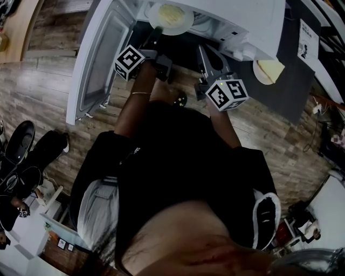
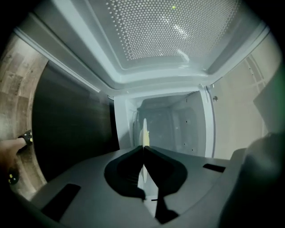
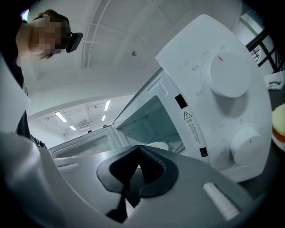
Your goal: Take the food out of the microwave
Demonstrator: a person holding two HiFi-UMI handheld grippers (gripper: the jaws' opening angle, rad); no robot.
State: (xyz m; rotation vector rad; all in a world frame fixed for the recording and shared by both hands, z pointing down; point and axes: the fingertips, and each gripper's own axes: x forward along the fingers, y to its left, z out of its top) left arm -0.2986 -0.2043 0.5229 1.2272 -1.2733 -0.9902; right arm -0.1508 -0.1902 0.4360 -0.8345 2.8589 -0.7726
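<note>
food: pale yellow food [image 1: 168,13] lying on a white plate [image 1: 178,24], at 12 o'clock in the head view, right at the open mouth of the microwave [image 1: 237,21]
plate: seen edge-on in the left gripper view, a thin white rim with the yellow food on it and the white cavity behind it
left gripper: left gripper [image 1: 157,29] reaches in from 7 o'clock of the plate, with its jaws clamped on the near rim; the plate edge runs straight between the closed pads
right gripper: right gripper [image 1: 202,53] is at 5 o'clock of the plate, just outside the microwave; its jaws are pressed together with nothing between them, and its own view looks into the opening
microwave: white, with its door [image 1: 99,59] swung wide open toward 9 o'clock; the panel carries two round knobs, an upper knob [image 3: 227,75] and a lower knob [image 3: 247,144]
second plate: another plate [image 1: 268,71] with a yellow slice on it sits at 2 o'clock, on the dark surface [image 1: 285,91] beside the microwave and apart from both grippers
floor: wood planks [image 1: 48,81] at 9 o'clock
</note>
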